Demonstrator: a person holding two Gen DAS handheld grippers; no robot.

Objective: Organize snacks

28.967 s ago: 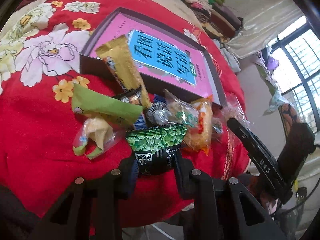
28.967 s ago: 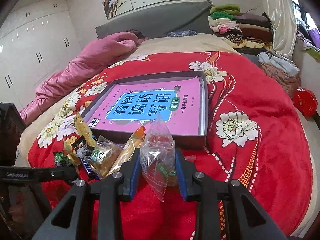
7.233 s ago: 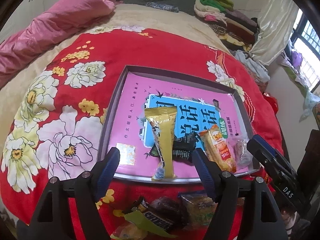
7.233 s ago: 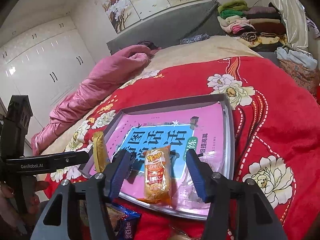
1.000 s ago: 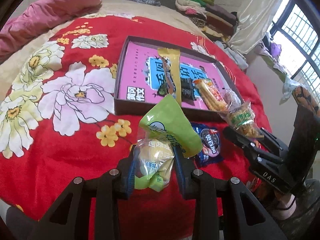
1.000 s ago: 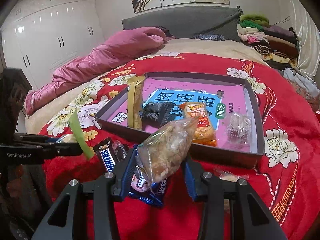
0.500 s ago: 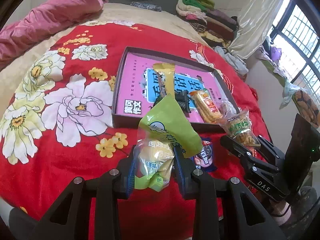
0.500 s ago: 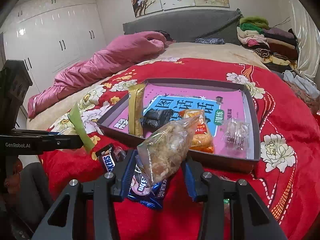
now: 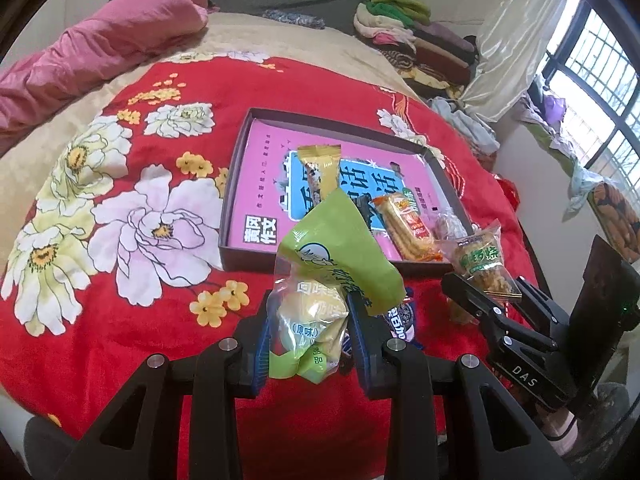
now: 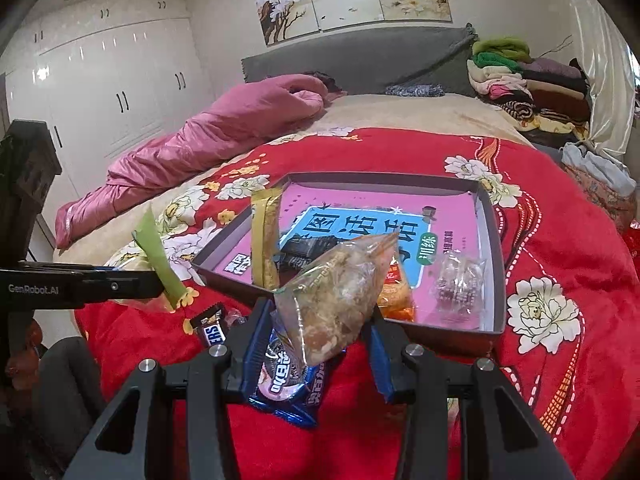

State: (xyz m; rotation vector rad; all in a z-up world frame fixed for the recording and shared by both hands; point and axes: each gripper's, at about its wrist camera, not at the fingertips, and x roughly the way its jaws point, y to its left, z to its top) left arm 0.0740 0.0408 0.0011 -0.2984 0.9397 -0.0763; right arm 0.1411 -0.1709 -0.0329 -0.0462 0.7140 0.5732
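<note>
1. The box (image 9: 240, 184) sits on the red blanket (image 9: 120, 320).
2. The left gripper (image 9: 308, 332) squeezes a green snack bag (image 9: 316, 312), held up in front of the box.
3. The right gripper (image 10: 316, 340) pinches a clear snack bag (image 10: 340, 296), also in front of the box.

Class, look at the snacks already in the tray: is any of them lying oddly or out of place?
Yes. The long gold-wrapped bar is askew: one end rests on the grey tray's near rim and sticks up, while the other packets lie flat inside.
</note>
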